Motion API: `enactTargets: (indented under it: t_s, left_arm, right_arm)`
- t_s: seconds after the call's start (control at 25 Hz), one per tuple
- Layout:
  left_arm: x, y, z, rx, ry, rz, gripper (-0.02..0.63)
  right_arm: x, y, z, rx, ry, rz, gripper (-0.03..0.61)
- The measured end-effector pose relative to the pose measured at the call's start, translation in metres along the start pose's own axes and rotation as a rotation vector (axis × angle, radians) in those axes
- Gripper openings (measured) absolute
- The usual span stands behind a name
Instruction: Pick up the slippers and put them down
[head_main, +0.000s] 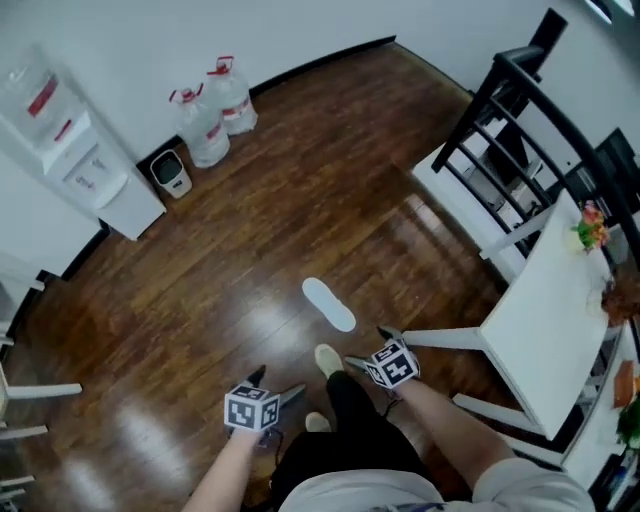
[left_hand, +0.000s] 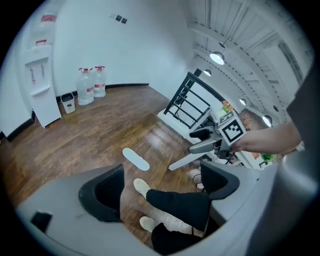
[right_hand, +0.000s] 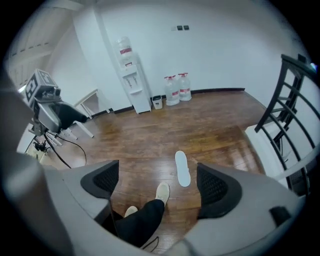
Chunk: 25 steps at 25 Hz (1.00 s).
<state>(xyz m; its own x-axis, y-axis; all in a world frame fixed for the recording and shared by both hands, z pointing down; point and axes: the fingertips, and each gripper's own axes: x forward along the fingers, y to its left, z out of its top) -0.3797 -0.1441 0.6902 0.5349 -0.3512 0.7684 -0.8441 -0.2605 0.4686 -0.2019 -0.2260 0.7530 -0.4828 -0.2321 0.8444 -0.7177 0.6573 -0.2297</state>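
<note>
One flat white slipper (head_main: 328, 303) lies on the dark wooden floor just ahead of the person's feet; it also shows as the slipper (left_hand: 135, 159) and the slipper (right_hand: 182, 168) in the gripper views. My left gripper (head_main: 278, 385) hangs at waist height, open, with nothing between its jaws. My right gripper (head_main: 368, 348) is held level with it, also open and empty, right of and nearer than the slipper. Each gripper view catches the other: the right gripper (left_hand: 205, 140) and the left gripper (right_hand: 65, 112). No second slipper is in view.
The person's pale shoes (head_main: 328, 360) stand just behind the slipper. A white table (head_main: 545, 300) and black chairs (head_main: 530, 130) are at the right. A water dispenser (head_main: 75, 150), a small bin (head_main: 172, 173) and water bottles (head_main: 215, 110) line the far wall.
</note>
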Motion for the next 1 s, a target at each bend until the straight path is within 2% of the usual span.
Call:
enactTargets:
  t_s: [0.12,0.24,0.32,0.4,0.6,0.84,1.0]
  left_arm:
    - [-0.066,-0.058,-0.014,0.053,-0.002,-0.043,0.479]
    - [-0.101,-0.114,-0.009,0.168,0.012,-0.105,0.479]
    - [-0.109,-0.153,0.001,0.265,0.016,-0.144,0.479]
    - [-0.113,-0.195,0.000,0.343,0.003,-0.166,0.479]
    - [-0.118,-0.291,-0.040,0.393,-0.023,-0.199,0.479]
    - [-0.065,-0.396,-0.086,0.415,0.028,-0.205,0.479]
    - [-0.030,-0.467,-0.105,0.483,0.052,-0.238,0.479]
  right_arm:
    - [-0.126,0.056,0.001,0.049,-0.073,-0.028,0.506]
    - [-0.230,0.079,-0.015,0.096,-0.155,-0.107,0.506]
    - [-0.289,0.084,-0.038,0.158,-0.220,-0.169,0.506]
    - [-0.340,0.088,-0.081,0.211,-0.261,-0.225,0.505]
    - [-0.435,0.100,-0.214,0.313,-0.280,-0.298,0.505]
    - [-0.521,0.075,-0.346,0.430,-0.354,-0.362,0.505]
    - [-0.562,0.044,-0.411,0.498,-0.414,-0.438,0.505]
